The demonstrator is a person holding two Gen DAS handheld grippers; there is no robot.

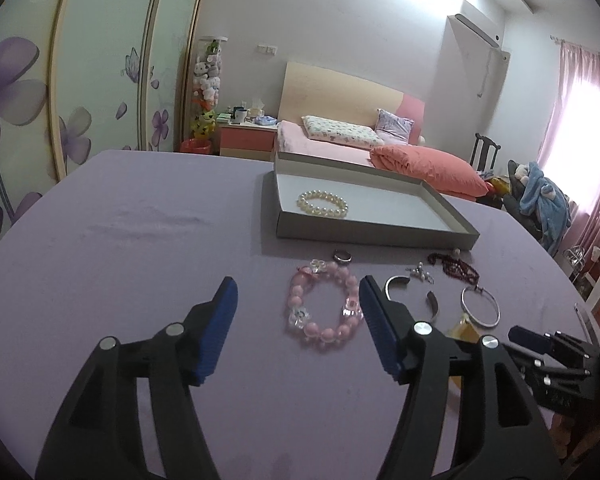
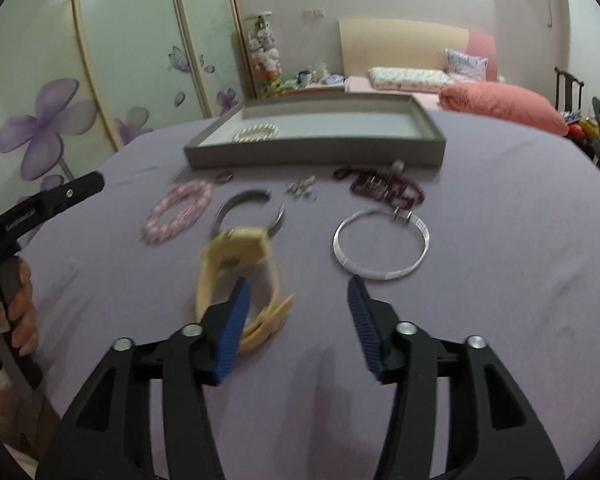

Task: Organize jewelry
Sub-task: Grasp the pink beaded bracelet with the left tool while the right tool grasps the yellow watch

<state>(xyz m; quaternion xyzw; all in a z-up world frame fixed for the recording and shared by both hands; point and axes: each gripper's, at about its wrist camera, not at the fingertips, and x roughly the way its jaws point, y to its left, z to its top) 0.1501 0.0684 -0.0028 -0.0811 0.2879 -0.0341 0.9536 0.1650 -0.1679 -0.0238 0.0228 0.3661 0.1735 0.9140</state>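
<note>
A grey tray [image 1: 364, 232] [image 2: 316, 154] at the table's far side holds a pearl bracelet [image 1: 323, 203] [image 2: 257, 134]. In front of it lie a pink bead bracelet [image 1: 323, 305] [image 2: 179, 210], a small ring [image 1: 342, 256], a dark open cuff [image 2: 247, 211], small earrings [image 2: 302, 191], a dark red bead strand [image 2: 382, 186], a silver bangle [image 2: 381, 244] and a yellow watch [image 2: 240, 276]. My left gripper [image 1: 296, 292] is open, the pink bracelet between its fingers. My right gripper [image 2: 300, 292] is open, its left finger over the watch strap.
The table is covered in purple cloth [image 1: 140, 220]. A bed with pink pillows [image 1: 428, 168] stands behind it, and wardrobe doors with purple flowers [image 2: 52, 120] are on the left. The right gripper's body shows at the right of the left wrist view [image 1: 552, 356].
</note>
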